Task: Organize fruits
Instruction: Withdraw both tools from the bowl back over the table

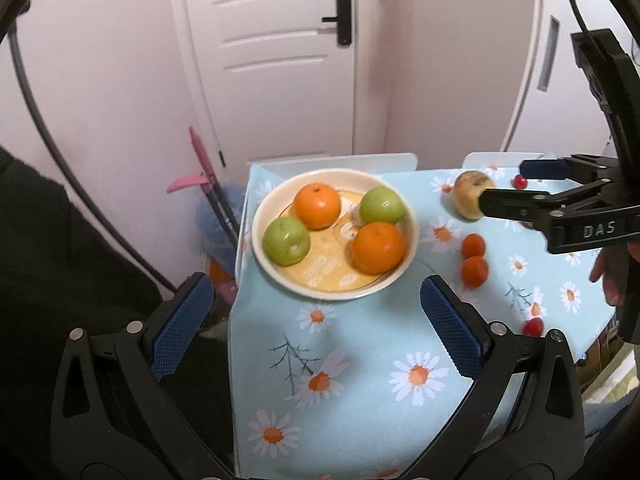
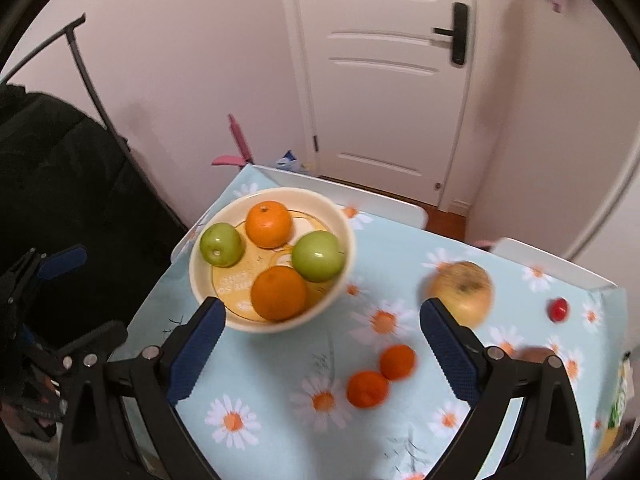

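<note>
The walls (image 2: pixel 180 80) are pale pink. A white door (image 1: pixel 276 60) stands shut behind the table (image 1: pixel 360 360), and it has a black handle (image 1: pixel 343 18). The table wears a light blue cloth with white daisies. A pink stick (image 1: pixel 202 160) leans in the corner by the door. Something big and black (image 2: pixel 52 168) sits on the left.

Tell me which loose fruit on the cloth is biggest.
The yellowish brown-speckled apple, far larger than the two small tangerines or the red cherry tomatoes.
</note>
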Tool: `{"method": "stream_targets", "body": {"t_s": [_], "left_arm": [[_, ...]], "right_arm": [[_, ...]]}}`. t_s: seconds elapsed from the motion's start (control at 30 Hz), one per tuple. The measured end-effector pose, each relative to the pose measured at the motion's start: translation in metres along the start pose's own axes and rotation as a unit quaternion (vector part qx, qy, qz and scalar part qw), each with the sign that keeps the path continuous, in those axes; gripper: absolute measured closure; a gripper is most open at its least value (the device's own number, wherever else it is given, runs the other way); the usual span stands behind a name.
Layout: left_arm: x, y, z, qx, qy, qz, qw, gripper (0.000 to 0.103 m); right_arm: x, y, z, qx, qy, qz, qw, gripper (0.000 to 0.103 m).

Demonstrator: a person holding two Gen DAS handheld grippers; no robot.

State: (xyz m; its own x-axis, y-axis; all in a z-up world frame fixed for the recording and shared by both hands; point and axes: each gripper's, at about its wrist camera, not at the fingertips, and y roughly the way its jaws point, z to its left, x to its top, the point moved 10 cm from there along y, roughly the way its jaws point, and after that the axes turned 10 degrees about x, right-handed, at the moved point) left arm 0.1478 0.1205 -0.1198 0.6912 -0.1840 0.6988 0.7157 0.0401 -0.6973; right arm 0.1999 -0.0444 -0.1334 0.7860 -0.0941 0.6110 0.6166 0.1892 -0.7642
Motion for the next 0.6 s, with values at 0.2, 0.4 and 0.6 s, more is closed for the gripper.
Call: {"method": "stream_targets", "body": {"t_s": [0.2, 0.4, 0.6], "left_arm": [[0.01, -0.01, -0.024, -0.006, 0.002, -0.01, 0.9999, 0.0], [0.011, -0.023, -0.059, -0.01, -0.002, -0.01, 0.9999, 0.0], [0.007, -0.023, -0.097, -0.021, -0.013, 0.003, 0.9997, 0.0]], "right_arm": [[-0.009, -0.044, -0.031, -0.024, 0.019, -0.018, 0.999, 0.006], [-0.028, -0.082, -0.068, -0.047, 0.023, -0.026, 0.998, 0.006], [-0.053, -0.107, -0.104, -0.058, 0.019, -0.018, 0.998, 0.006]]}}
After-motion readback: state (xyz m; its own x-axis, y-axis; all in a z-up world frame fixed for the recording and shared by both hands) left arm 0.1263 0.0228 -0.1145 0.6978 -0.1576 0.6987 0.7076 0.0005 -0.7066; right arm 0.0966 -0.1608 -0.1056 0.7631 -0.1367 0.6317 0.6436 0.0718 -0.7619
